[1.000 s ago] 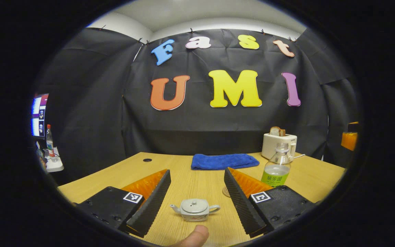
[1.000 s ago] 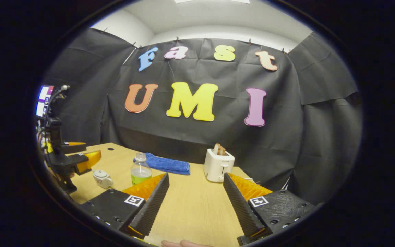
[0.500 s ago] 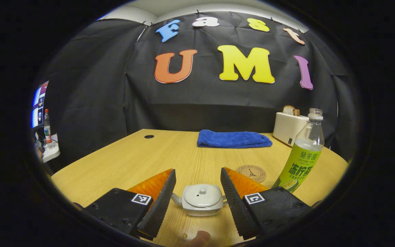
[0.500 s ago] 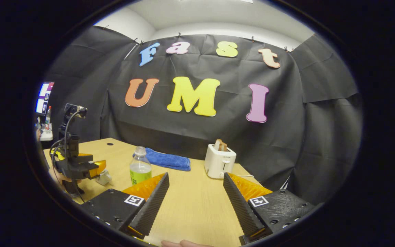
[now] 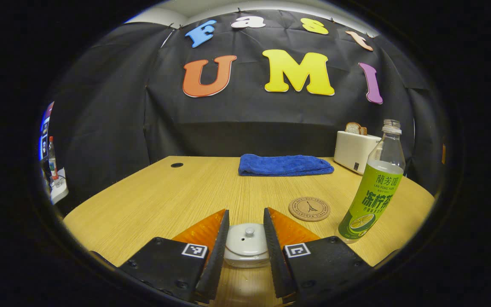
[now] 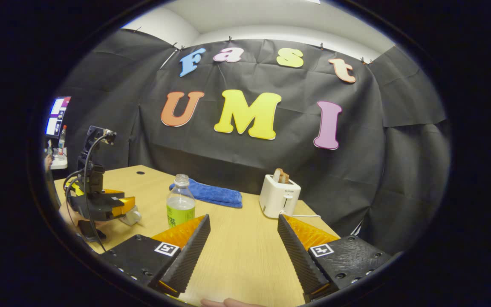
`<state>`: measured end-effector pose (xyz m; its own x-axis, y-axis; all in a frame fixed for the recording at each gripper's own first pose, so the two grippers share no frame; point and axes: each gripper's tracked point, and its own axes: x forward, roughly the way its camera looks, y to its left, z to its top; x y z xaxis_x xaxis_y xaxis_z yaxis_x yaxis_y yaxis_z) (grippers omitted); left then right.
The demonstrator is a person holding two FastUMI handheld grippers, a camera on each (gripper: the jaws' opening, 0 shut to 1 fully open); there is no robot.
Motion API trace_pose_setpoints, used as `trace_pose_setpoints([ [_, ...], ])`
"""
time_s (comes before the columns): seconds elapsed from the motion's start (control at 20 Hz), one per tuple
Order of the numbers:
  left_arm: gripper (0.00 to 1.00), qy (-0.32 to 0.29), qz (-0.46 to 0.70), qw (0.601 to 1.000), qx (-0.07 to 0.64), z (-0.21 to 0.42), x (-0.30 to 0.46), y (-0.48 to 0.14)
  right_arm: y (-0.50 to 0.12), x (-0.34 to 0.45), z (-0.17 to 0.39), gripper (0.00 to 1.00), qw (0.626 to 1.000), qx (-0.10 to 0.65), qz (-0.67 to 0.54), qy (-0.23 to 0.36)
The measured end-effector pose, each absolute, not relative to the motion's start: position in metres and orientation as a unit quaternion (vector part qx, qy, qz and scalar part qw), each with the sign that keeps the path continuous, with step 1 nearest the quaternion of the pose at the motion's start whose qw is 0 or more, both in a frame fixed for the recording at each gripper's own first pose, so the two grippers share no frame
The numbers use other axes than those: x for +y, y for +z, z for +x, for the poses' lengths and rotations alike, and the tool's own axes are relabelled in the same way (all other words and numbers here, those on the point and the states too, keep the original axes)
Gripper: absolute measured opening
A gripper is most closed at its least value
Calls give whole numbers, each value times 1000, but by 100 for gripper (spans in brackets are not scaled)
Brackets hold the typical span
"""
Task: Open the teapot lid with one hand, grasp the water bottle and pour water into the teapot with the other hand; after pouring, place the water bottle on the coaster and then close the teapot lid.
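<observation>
Counter [image 5: 164, 200]: your pale wood surface; blue towel [image 5: 286, 165] far, black-cloth wall behind.
Left gripper [image 5: 244, 249]: your jaws close around the teapot [image 5: 246, 244]; contact unclear.
Right gripper [image 6: 243, 251]: your jaws spread wide, empty.

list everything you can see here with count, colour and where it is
teapot: 1, white, near table edge, between the left claw's fingers
bottle: 1, clear with green label, upright, right of the coaster
coaster: 1, brown, round, flat on the table
towel: 1, blue, folded, far side of the table
toaster: 1, white, far right corner, bread in its slot
table: 1, light wood
small bottle: 1, red-capped, off the table at far left
left claw: 1, closing around the teapot
right claw: 1, open, above bare table
</observation>
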<state>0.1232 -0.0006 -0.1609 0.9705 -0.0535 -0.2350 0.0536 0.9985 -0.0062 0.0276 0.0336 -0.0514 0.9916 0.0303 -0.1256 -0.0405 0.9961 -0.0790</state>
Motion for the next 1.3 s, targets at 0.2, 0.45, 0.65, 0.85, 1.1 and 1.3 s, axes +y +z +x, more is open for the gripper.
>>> trace_pose_setpoints([
  [0.2, 24, -28, 18, 993, 114, 124, 2, -160, -54, 35, 29, 98, 997, 66, -43, 19],
  [0.45, 10, -33, 12, 993, 112, 125, 0, -158, -57, 37, 32, 95, 996, 69, -43, 21],
  [0.65, 5, -34, -18, 992, 119, 123, 3, -154, -64, 44, 37, 95, 996, 75, -31, 31],
  [0.85, 5, -40, -33, 994, 94, 108, 9, -124, -76, 64, 43, 95, 994, 92, -5, 58],
  [1.1, 5, -30, -31, 997, 59, 84, 33, -79, -95, 110, 45, 95, 986, 114, 16, 123],
  [1.3, 4, -30, -34, 997, 65, 66, 45, -63, -104, 136, 47, 95, 981, 117, 41, 147],
])
